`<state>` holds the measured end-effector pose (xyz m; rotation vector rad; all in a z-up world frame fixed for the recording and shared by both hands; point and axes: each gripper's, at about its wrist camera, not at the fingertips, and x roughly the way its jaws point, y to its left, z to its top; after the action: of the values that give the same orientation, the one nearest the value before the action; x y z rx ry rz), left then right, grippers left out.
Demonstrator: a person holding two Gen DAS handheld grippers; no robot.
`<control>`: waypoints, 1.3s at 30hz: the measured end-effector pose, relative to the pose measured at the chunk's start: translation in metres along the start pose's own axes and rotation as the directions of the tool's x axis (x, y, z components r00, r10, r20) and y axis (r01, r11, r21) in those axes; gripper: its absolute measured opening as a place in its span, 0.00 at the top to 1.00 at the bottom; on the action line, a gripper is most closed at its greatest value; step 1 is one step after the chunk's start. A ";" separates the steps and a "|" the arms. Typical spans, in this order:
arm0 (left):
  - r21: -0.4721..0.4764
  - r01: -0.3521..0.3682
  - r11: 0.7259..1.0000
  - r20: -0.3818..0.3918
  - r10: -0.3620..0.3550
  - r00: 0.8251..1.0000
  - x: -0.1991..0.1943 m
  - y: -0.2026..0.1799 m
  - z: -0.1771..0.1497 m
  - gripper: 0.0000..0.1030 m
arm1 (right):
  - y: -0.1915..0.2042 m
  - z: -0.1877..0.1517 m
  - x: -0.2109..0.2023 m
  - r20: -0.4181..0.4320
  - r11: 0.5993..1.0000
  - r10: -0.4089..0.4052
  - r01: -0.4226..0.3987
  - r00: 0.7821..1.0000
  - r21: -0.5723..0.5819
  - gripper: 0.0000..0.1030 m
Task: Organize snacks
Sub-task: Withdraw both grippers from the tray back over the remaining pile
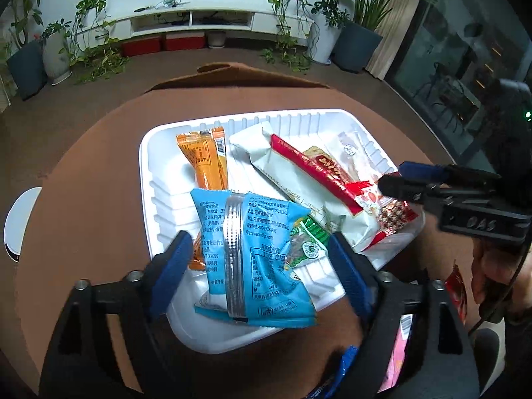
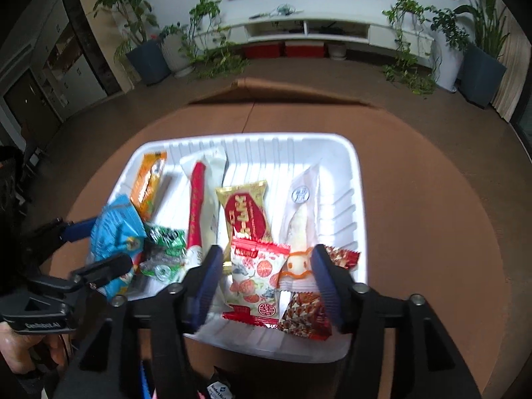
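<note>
Evidently both grippers, left [image 1: 257,259] and right [image 2: 266,282], hang jaws apart above the tray [image 1: 146,153], their packets released inside.

Assorted snack packets [image 2: 252,276] in white tray [image 2: 345,153]

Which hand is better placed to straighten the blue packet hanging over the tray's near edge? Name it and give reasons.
Left. The left gripper stands open right around the blue packet at the white tray rim. The right gripper is open over the red-and-white packet at the other end.
</note>
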<state>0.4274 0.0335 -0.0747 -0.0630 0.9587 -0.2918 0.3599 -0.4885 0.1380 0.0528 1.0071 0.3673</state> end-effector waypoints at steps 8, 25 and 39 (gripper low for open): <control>0.050 0.002 0.999 0.084 -0.007 0.996 -0.052 -0.011 -0.021 0.00 | -0.015 -0.006 -0.075 0.201 0.980 0.143 -0.167 0.969 0.108 0.06; -0.034 0.089 0.995 0.065 -0.086 0.994 -0.126 -0.028 -0.179 0.00 | -0.015 -0.204 -0.161 0.328 0.925 0.185 -0.277 0.926 0.261 0.02; 0.157 0.055 0.986 -0.026 -0.051 0.998 -0.118 -0.055 -0.195 0.00 | 0.016 -0.254 -0.154 0.233 0.943 0.184 -0.239 0.955 0.231 0.03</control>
<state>0.1930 0.0276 -0.0834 0.0601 0.9540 -0.4173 0.0702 -0.5555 0.1308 0.4303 0.8367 0.4173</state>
